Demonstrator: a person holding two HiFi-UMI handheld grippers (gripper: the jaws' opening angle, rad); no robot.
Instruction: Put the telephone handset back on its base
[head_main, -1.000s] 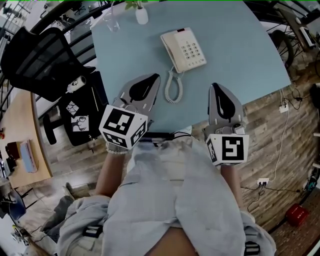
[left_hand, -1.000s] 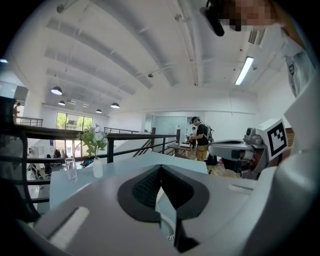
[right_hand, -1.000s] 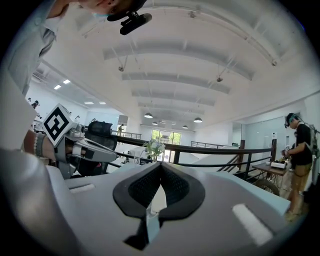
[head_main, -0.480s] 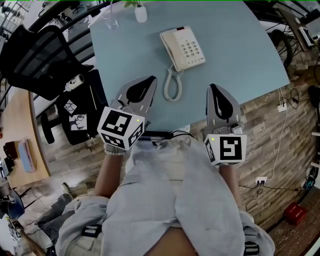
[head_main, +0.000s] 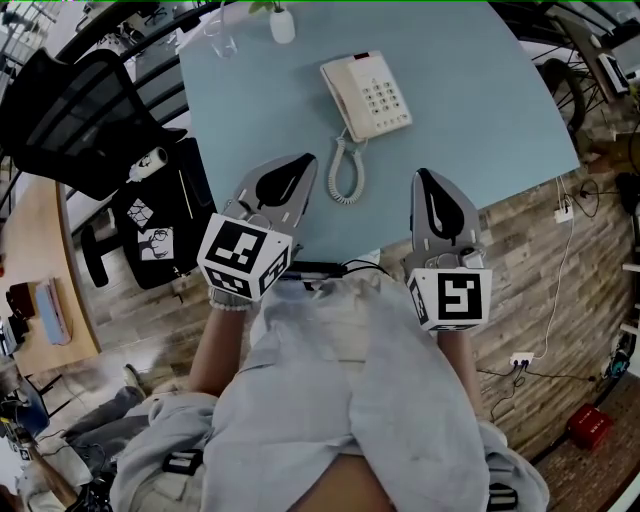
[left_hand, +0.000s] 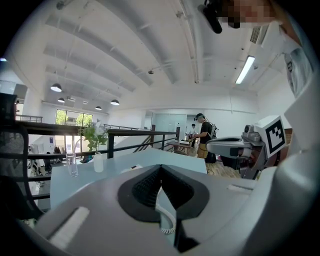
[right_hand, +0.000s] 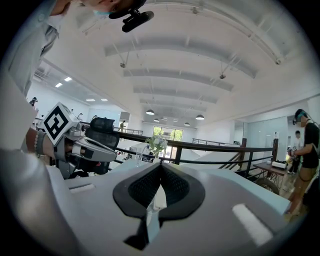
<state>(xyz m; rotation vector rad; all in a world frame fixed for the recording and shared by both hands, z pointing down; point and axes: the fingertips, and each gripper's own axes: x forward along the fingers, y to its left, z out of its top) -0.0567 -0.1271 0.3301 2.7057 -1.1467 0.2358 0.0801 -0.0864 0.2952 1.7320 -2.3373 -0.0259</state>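
Observation:
A cream telephone (head_main: 367, 96) lies on the far middle of the pale blue table (head_main: 480, 90); its handset (head_main: 343, 95) rests along the base's left side. The coiled cord (head_main: 346, 175) loops toward me from the phone's near corner. My left gripper (head_main: 310, 158) hovers over the table's near edge, just left of the cord, jaws shut and empty. My right gripper (head_main: 424, 176) is level with it, right of the cord, also shut on nothing. In the left gripper view the shut jaws (left_hand: 160, 167) show a piece of cord (left_hand: 168, 220) below them. The right gripper view shows its jaws (right_hand: 160, 165) pressed together.
A drinking glass (head_main: 222, 40) and a small white vase (head_main: 283, 25) with a plant stand at the table's far left. A black office chair (head_main: 80, 120) sits left of the table. Wooden floor with cables (head_main: 560, 250) lies to the right.

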